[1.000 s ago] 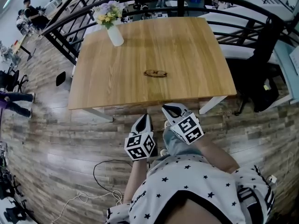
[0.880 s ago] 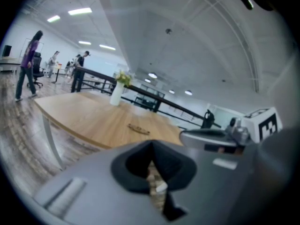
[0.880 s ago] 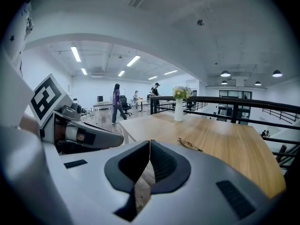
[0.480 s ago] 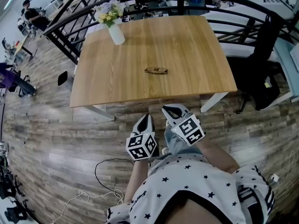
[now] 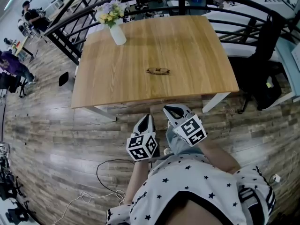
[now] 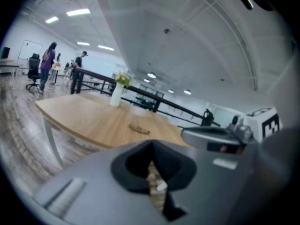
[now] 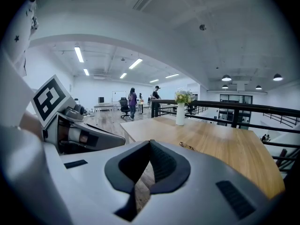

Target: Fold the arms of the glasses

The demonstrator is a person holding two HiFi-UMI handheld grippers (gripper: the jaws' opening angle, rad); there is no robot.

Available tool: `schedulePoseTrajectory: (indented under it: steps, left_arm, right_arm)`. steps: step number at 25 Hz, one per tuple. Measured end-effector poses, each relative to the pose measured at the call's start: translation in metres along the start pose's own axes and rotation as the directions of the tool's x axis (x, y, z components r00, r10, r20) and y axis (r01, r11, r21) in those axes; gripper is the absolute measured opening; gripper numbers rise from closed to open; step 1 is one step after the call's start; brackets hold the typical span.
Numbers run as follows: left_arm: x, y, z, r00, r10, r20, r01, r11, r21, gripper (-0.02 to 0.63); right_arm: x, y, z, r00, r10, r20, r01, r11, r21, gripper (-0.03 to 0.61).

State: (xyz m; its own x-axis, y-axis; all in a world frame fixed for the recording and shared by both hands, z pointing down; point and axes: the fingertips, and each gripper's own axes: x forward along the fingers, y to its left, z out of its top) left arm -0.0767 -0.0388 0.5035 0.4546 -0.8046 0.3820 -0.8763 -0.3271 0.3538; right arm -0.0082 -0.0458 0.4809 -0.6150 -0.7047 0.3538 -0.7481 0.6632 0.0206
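The brown-framed glasses (image 5: 157, 71) lie alone near the middle of the wooden table (image 5: 197, 55), arms spread, as far as I can tell. They show small in the left gripper view (image 6: 139, 129) and the right gripper view (image 7: 187, 146). My left gripper (image 5: 148, 116) and right gripper (image 5: 169, 109) hang side by side in front of my body, over the floor just short of the table's near edge. Both point toward the glasses. Each is shut with nothing held: left gripper (image 6: 152, 143), right gripper (image 7: 150, 142).
A white vase of flowers (image 5: 116, 33) stands at the table's far left corner. Black railings (image 5: 70, 18) curve behind the table, and a dark chair (image 5: 262, 78) sits to its right. A cable (image 5: 101, 172) lies on the plank floor. People (image 5: 14, 67) are at the far left.
Both grippers have stayed put. The head view has shifted slightly, and a person in the background at the far left has walked on.
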Motion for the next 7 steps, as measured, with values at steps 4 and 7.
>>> schedulePoseTrajectory:
  steps: [4, 7]
  left_arm:
    - [0.0007, 0.0025, 0.0018, 1.000, -0.001, -0.002, 0.001, 1.000, 0.005, 0.006]
    - [0.0025, 0.0040, 0.0043, 1.000, -0.003, -0.001, 0.003, 1.000, 0.008, 0.006]
  right_arm:
    - [0.0038, -0.0020, 0.0034, 1.000, -0.003, 0.006, 0.003, 1.000, -0.006, 0.015]
    - [0.0067, -0.0044, 0.0055, 1.000, -0.005, 0.009, 0.005, 1.000, -0.012, 0.015]
